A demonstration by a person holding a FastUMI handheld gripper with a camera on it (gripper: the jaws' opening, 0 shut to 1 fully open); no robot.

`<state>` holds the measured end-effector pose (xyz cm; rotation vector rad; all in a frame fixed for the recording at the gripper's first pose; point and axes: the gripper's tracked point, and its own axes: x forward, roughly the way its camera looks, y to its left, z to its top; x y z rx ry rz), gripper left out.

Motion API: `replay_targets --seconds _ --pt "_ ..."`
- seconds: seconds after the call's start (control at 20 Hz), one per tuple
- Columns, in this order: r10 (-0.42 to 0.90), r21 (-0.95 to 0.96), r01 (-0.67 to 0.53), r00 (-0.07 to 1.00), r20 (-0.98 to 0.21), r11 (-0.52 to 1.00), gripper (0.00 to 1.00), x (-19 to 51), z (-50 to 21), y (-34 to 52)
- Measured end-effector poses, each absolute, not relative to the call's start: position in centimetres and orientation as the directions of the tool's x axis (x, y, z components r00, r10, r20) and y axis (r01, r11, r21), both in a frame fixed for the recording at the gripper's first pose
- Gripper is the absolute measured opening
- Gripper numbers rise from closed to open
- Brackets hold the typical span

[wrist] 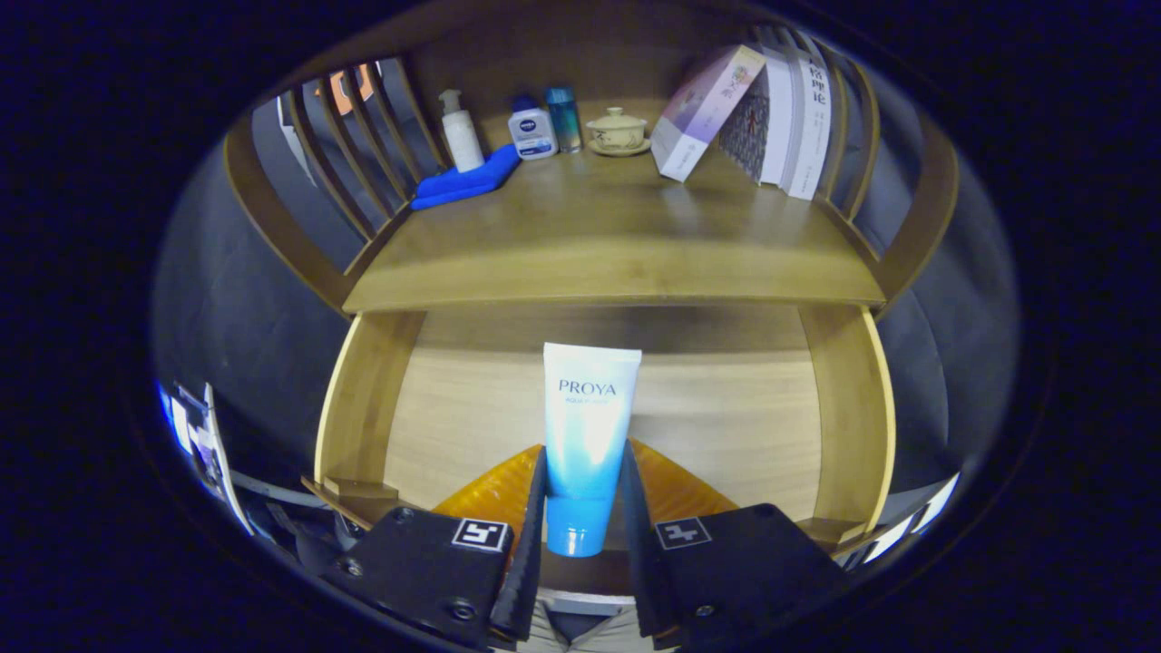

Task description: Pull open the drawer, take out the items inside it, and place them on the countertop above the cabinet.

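The gripper [584, 508] has its two fingers [531, 517] closed on a tube [588, 435], one pressing each side of the lower body near the blue cap end. The tube is white at the top, fading to blue toward the cap, and it stands upright between the fingers, held over the open drawer [635, 408]. The drawer is pulled out below the wooden surface [608, 245], its pale floor and side walls showing behind the tube. Something orange [494, 494] lies in the drawer on either side of the fingers; I cannot tell what it is.

Up on the surface, well beyond the tube, a folded blue cloth [463, 181] lies at the back left, with a white pump bottle [461, 134] just behind it. Next along stand a small white bottle with a blue cap [531, 130] and a slim blue bottle [564, 119], close together. A lidded cup on a saucer [618, 130] sits near the middle. At the back right several books [780, 118] lean together against the slatted side rail [857, 118].
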<state>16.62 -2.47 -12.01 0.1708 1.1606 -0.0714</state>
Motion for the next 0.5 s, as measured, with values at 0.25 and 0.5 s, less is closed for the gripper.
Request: replay_targets --seconds 0.25,0.5 --pt "0.017 0.076 0.13 0.41 -0.912 0.989 0.45 19.6 -10.7 -2.2" --pt "-0.015 0.043 0.131 0.412 -0.911 0.99 0.45 23.1 -11.1 -2.4"
